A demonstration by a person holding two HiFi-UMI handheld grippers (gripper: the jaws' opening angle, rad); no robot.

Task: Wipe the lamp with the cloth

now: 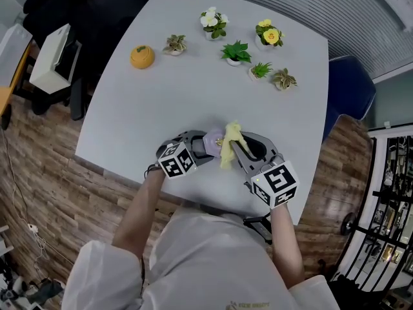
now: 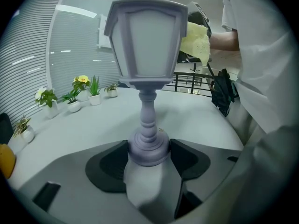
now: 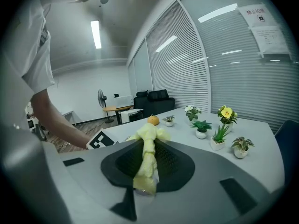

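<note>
A small lilac lantern-shaped lamp (image 2: pixel 145 78) stands in my left gripper (image 2: pixel 148 155), whose jaws are shut on its round base. In the head view the lamp (image 1: pixel 213 139) lies between the two grippers near the table's front edge. A yellow cloth (image 3: pixel 145 160) is pinched in my right gripper (image 3: pixel 145 167), its bunched end sticking out past the jaws. That cloth (image 1: pixel 230 144) touches the lamp's head; from the left gripper view the cloth (image 2: pixel 195 41) presses on the lamp's right side. My left gripper (image 1: pixel 201 145) and right gripper (image 1: pixel 237 148) face each other.
Several small potted plants (image 1: pixel 237 52) stand along the far part of the grey table (image 1: pixel 129 128), with an orange ball-like object (image 1: pixel 142 57) at the far left. A blue chair (image 1: pixel 348 89) is at the table's right side, a dark chair and white box (image 1: pixel 55 57) at the left.
</note>
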